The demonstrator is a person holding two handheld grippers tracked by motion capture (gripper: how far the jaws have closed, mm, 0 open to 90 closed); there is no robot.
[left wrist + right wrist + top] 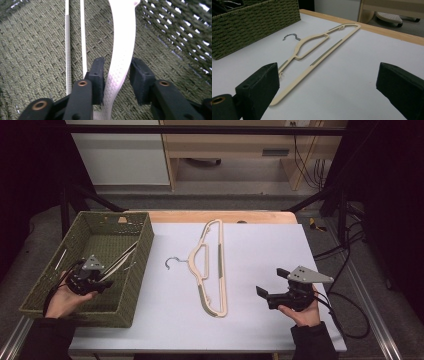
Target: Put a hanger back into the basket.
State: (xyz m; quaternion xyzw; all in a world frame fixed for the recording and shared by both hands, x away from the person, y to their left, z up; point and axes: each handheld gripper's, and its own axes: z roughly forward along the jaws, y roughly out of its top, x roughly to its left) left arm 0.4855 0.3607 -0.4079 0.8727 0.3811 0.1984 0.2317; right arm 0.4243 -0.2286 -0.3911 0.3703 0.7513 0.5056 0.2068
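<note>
Left gripper (102, 281) is held inside the green woven basket (142, 265), jaws narrowly parted around a white hanger (120, 62) lying on the basket floor; a gap is seen at the right pad, so no firm clamp. Right gripper (272, 282) is held over the white table (260, 245), jaws wide, empty. Cream hanger (212, 270) lies flat mid-table, beside the basket.
</note>
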